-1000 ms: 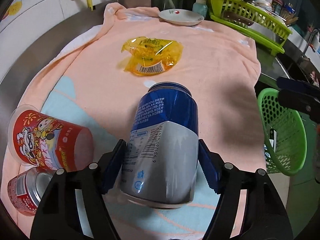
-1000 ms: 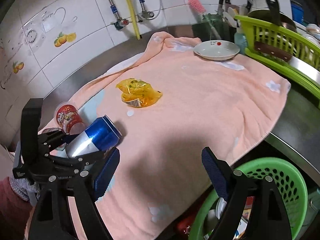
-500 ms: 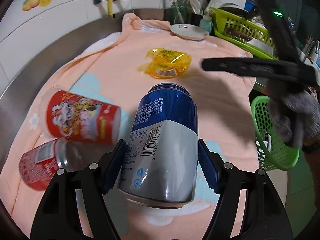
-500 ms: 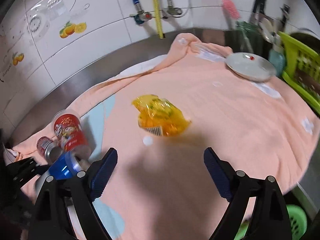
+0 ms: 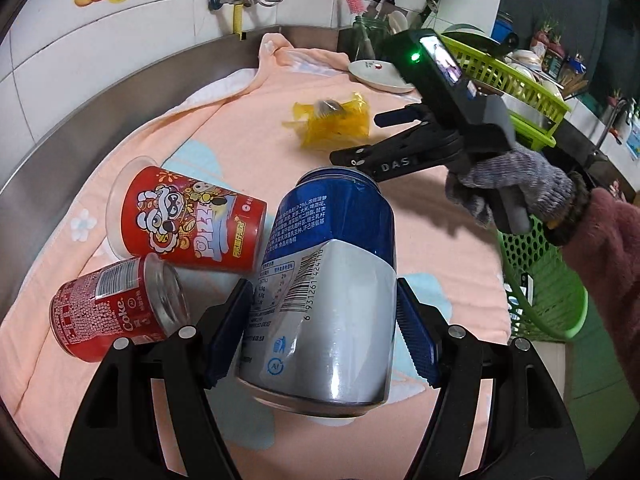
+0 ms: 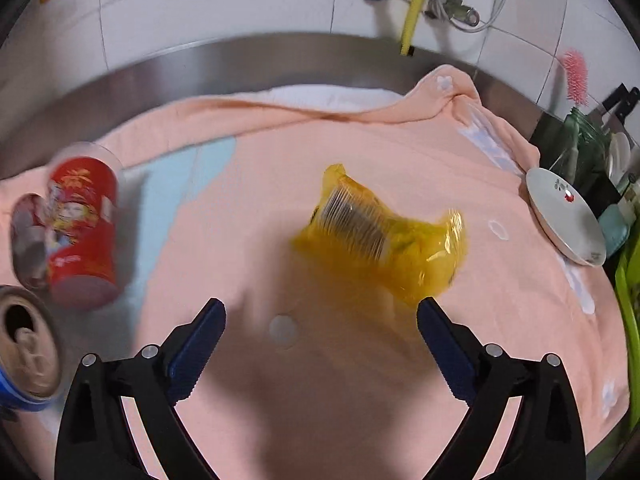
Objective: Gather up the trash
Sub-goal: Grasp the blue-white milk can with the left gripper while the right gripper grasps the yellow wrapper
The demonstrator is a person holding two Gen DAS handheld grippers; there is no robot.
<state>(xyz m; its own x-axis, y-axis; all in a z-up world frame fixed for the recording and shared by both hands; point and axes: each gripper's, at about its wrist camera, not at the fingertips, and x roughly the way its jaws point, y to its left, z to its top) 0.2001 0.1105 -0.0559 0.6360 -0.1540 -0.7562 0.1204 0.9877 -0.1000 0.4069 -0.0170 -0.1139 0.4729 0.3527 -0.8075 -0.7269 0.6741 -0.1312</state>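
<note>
My left gripper (image 5: 322, 332) is shut on a blue and silver can (image 5: 326, 280) and holds it above the peach towel (image 5: 240, 128). The can's open top also shows in the right wrist view (image 6: 24, 360). My right gripper (image 6: 320, 340) is open and empty, just short of a yellow plastic wrapper (image 6: 384, 240) lying on the towel; in the left wrist view the wrapper (image 5: 332, 124) lies just beyond the right gripper (image 5: 372, 136). A red printed cup (image 5: 188, 224) and a red Coke can (image 5: 112, 312) lie on their sides at the left.
A green mesh basket (image 5: 548, 280) sits below the counter's right edge. A white plate (image 6: 564, 220) rests at the towel's far right corner. A green dish rack (image 5: 516, 84) and a utensil jar (image 5: 368, 32) stand behind it. A steel rim and tiled wall with taps run along the back.
My right gripper has swung from over the green basket across the towel to the yellow wrapper. My left gripper has kept hold of the blue can and drawn back left.
</note>
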